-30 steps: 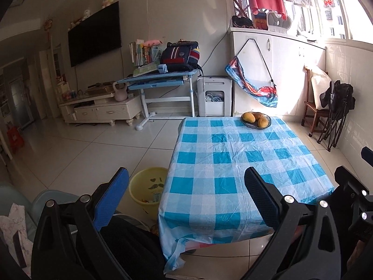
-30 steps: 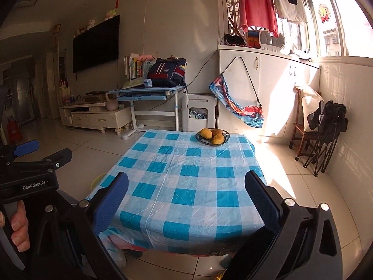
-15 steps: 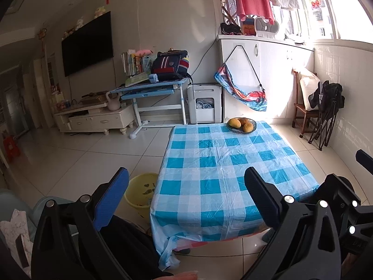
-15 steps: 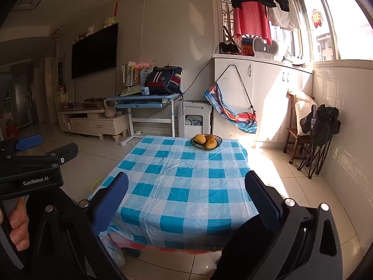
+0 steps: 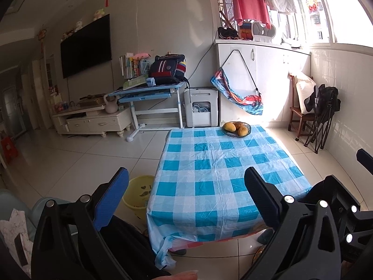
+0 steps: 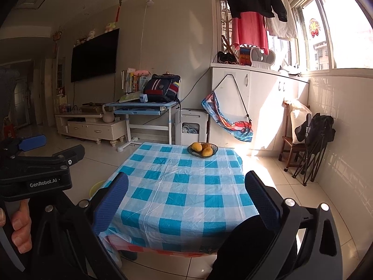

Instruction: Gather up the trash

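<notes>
A low table with a blue and white checked cloth (image 5: 223, 182) stands ahead; it also shows in the right wrist view (image 6: 181, 186). A yellow bin (image 5: 137, 193) sits on the floor at the table's left side, and its rim peeks out in the right wrist view (image 6: 95, 187). No loose trash shows on the cloth. My left gripper (image 5: 186, 196) is open and empty, held back from the table's near edge. My right gripper (image 6: 186, 198) is open and empty, also short of the near edge.
A glass bowl of fruit (image 5: 236, 129) sits at the table's far end. A blue desk (image 5: 149, 93) with a backpack, a TV cabinet (image 5: 91, 119) and a white appliance (image 5: 201, 109) line the back wall. A wooden chair and folded black chair (image 5: 321, 114) stand at right.
Both grippers have drawn back and risen, so the table looks smaller and farther off. Both jaws stay open and empty.
</notes>
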Demonstrator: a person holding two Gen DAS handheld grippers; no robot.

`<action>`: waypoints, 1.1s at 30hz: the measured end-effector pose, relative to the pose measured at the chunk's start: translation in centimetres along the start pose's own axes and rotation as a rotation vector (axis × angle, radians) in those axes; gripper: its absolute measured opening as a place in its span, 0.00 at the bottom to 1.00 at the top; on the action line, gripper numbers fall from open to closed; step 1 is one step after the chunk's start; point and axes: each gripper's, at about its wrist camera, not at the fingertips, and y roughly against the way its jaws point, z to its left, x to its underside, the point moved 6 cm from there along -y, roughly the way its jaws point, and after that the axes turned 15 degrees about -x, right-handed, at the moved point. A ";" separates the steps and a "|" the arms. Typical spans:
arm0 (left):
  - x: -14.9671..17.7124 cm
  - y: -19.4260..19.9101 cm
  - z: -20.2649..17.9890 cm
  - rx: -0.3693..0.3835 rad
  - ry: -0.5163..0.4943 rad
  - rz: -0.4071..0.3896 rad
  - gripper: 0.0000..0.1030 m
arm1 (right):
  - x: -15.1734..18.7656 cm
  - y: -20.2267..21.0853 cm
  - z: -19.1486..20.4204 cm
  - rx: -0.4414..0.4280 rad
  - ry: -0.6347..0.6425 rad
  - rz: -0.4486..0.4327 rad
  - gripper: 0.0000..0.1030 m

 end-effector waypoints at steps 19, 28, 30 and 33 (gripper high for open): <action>0.6 -1.1 0.9 0.020 0.038 0.058 0.93 | -1.0 -0.4 0.5 0.055 0.037 0.053 0.93; 1.1 -1.9 1.1 0.043 0.061 0.098 0.93 | -1.5 -0.5 0.8 0.083 0.059 0.074 0.93; 1.1 -1.9 1.0 0.057 0.068 0.101 0.93 | -1.6 -0.5 0.9 0.082 0.061 0.074 0.93; 1.0 -1.6 1.0 0.154 0.118 0.097 0.93 | -1.7 -0.5 1.0 0.077 0.064 0.077 0.93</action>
